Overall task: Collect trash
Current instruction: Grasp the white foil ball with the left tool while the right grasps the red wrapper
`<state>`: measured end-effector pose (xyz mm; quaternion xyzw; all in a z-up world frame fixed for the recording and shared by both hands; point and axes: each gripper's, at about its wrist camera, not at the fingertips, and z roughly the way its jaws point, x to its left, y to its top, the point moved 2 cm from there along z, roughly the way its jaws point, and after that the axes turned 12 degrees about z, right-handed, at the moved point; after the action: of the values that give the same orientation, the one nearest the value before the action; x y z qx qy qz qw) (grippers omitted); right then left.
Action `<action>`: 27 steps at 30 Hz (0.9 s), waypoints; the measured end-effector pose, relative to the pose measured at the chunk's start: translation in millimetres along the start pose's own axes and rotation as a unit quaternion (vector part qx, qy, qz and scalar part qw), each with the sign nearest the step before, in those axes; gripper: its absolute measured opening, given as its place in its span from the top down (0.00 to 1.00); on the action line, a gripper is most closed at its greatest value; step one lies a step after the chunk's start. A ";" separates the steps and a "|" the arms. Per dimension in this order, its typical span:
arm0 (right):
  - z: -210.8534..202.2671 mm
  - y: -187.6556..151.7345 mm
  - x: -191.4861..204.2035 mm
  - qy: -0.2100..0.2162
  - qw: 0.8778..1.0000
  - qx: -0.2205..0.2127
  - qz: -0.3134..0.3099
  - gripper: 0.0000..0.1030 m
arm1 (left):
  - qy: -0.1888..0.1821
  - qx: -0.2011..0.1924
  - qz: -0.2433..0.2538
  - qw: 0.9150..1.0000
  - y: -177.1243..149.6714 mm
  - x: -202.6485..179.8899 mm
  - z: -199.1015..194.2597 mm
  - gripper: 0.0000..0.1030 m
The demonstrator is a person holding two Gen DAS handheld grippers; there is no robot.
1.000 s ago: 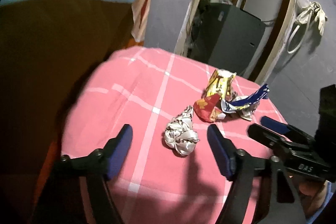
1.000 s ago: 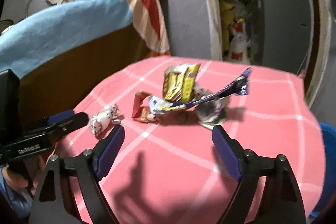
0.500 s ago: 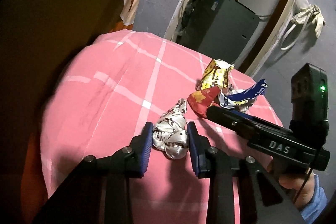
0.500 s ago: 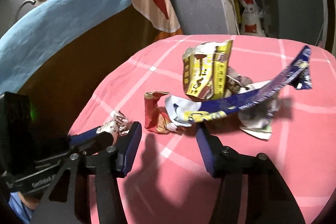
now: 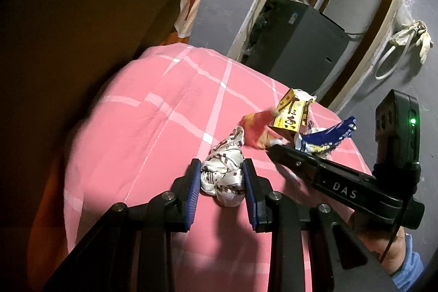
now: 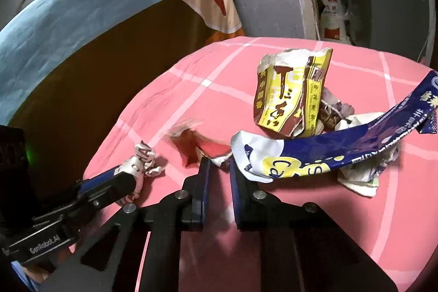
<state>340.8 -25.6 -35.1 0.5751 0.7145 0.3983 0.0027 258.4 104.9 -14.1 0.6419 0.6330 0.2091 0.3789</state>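
The left claw (image 5: 221, 177) pinches the crumpled silver wrapper (image 5: 223, 168), long axis toward 12 o'clock, while the right claw (image 6: 219, 168) grips the red wrapper's (image 6: 202, 145) near edge on the pink checked surface (image 6: 219, 78).

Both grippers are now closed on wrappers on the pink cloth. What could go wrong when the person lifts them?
1. The right gripper pinches only the corner where the red wrapper and the blue wrapper meet; one may slip out.
2. The blue wrapper lies against the yellow packet, so lifting could drag it across the cloth.
3. The left gripper squeezes a crumpled white wrapper; its loose tail may snag the red wrapper beside it.
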 end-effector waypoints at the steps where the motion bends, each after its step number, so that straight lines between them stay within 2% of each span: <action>1: -1.5 -1.1 0.5 0.002 1.000 0.000 -0.002 0.91 | 0.001 0.000 0.000 1.000 -0.1 0.2 -0.1 0.75; 12: -10.6 -6.0 7.5 -0.001 1.000 -0.019 -0.013 0.89 | 0.029 -0.016 -0.027 0.999 -1.4 7.6 -8.2 0.75; 14: -9.4 -3.2 7.6 -0.006 1.000 -0.020 -0.014 0.72 | 0.038 -0.022 -0.030 0.999 0.4 9.9 -9.7 0.75; 15: -9.2 -1.6 8.0 -0.009 1.000 -0.024 -0.015 0.58 | 0.041 -0.024 -0.031 0.998 0.8 10.9 -10.7 0.75; 16: -8.6 0.2 9.2 -0.012 0.999 -0.027 -0.017 0.54 | 0.041 -0.026 -0.034 0.998 1.5 12.8 -11.3 0.75; 25: 20.1 24.3 25.1 -0.033 0.998 -0.019 -0.048 0.54 | 0.031 -0.027 -0.052 0.998 1.4 19.6 -8.6 0.75; 27: 25.5 25.2 25.6 -0.038 0.998 -0.012 -0.050 0.57 | 0.030 -0.028 -0.052 0.998 1.3 20.1 -9.1 0.75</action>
<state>364.6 10.4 -26.5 0.5528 0.7371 0.3845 0.0566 254.7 126.6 -11.6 0.5909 0.6704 0.2263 0.3876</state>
